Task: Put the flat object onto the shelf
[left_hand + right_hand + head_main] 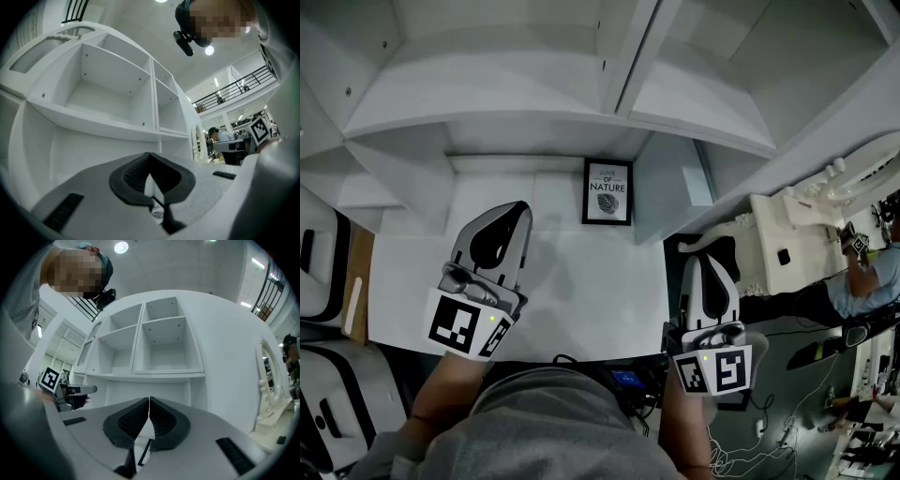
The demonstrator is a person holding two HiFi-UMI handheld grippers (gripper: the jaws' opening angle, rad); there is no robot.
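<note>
The flat object is a black-framed print with a leaf on it. It stands upright against the back wall of the white shelf unit's lowest level. My left gripper hovers over that surface, to the left of the print and short of it, shut and empty. My right gripper is at the unit's right edge, also shut with nothing held. In the left gripper view the jaws meet, and the print peeks through beneath them. In the right gripper view the jaws touch, with the frame's edge below.
Open white shelf compartments rise above the print, split by a vertical divider. An ornate white dresser with a mirror stands to the right, with a seated person beyond it. White-and-black cases are at the left, and cables lie on the floor at the lower right.
</note>
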